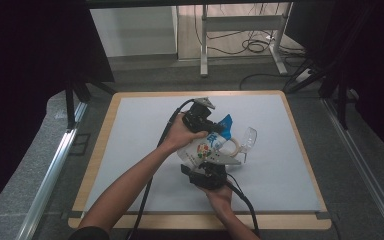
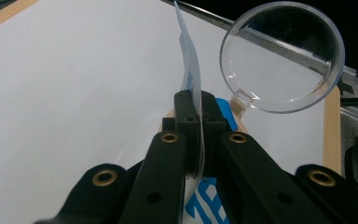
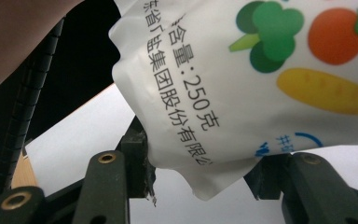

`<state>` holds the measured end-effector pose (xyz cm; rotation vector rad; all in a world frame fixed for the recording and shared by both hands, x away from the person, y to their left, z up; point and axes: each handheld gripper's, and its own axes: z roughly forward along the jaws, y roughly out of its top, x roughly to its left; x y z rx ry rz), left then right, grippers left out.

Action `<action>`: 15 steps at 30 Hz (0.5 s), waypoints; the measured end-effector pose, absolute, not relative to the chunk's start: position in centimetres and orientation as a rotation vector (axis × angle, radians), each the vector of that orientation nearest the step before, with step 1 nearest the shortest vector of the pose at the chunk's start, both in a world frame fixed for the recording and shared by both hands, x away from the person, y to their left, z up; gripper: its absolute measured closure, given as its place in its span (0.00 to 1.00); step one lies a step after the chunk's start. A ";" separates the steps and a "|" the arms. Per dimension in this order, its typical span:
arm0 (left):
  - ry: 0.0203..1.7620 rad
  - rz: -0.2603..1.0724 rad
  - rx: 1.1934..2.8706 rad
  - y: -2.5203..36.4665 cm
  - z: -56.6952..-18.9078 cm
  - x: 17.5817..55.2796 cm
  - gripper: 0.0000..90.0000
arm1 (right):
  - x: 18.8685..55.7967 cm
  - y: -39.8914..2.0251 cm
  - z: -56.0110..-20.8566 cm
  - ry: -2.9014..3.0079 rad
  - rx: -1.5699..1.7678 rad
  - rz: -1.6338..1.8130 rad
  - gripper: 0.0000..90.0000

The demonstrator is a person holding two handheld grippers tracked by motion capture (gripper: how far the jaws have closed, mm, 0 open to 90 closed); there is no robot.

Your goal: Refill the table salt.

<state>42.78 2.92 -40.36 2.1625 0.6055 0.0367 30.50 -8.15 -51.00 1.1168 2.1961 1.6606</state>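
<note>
The left gripper [image 2: 196, 109] pinches the thin top edge of a printed white pouch [image 1: 203, 149], held above the middle of the grey mat [image 1: 130, 145]. The right gripper [image 3: 200, 170] clamps the pouch's near bottom corner. The soft, crinkly, probably slippery film is best held at its sealed edges. A clear plastic scoop [image 1: 246, 140] lies just right.

Wood-edged table [image 1: 100, 150], white mat [image 1: 145, 125].

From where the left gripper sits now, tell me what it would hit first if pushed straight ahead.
Probably the clear plastic cup. The left gripper, shut on the bag's edge, points a little to the left of it, with the white mat behind; depth is unclear.
</note>
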 end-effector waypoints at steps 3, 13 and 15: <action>0.605 0.036 2.165 2.9 -40.4 42.8 1.00 | 30.5 -7.9 -51.0 2.192 1.123 1.652 0.57; 0.604 0.031 2.168 2.7 -40.4 42.9 1.00 | 30.5 -8.0 -51.0 2.194 1.116 1.639 0.57; 0.603 0.033 2.171 2.7 -40.4 42.9 1.00 | 30.4 -7.9 -51.0 2.192 1.112 1.634 0.57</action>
